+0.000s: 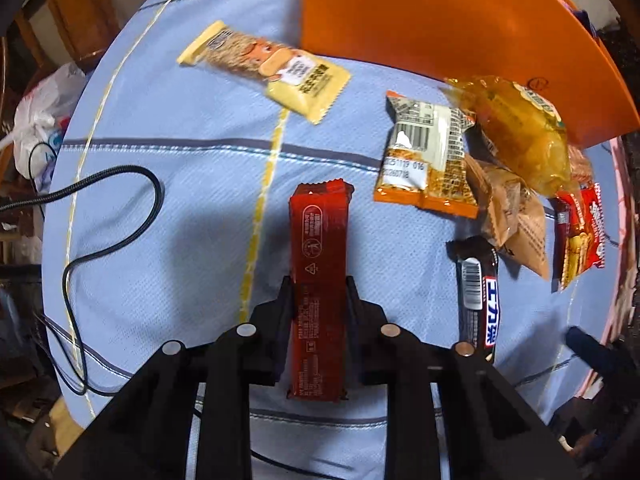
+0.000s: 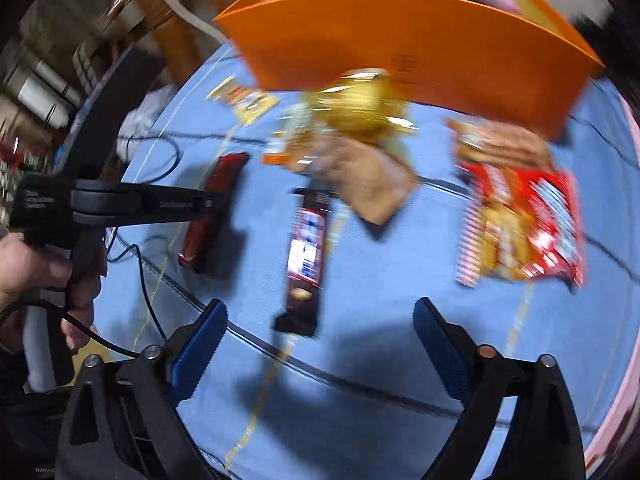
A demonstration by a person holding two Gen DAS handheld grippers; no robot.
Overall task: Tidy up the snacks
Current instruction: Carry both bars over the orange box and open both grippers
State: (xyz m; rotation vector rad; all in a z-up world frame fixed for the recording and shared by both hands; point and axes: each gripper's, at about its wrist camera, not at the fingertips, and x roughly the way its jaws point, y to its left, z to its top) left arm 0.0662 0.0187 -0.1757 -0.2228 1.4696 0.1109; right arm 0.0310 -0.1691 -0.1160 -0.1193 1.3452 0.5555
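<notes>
My left gripper (image 1: 319, 286) is shut on a long red snack bar (image 1: 319, 264), clamped at its middle, just above the blue tablecloth (image 1: 168, 144). In the right wrist view the same red bar (image 2: 216, 208) sits in the left gripper (image 2: 210, 204). My right gripper (image 2: 320, 316) is open and empty above the cloth, with a dark chocolate bar (image 2: 306, 248) just ahead of it. The orange box (image 1: 440, 20) stands at the back; it also shows in the right wrist view (image 2: 400, 40) with several snacks inside.
Loose snacks lie on the cloth: a yellow cereal bar (image 1: 268, 70), an orange-white packet (image 1: 428, 156), a clear yellow pack (image 1: 520, 132), a brown pack (image 1: 516, 216), a red bag (image 2: 524, 224) and the chocolate bar (image 1: 478, 296). A black cable (image 1: 112, 216) loops at the left.
</notes>
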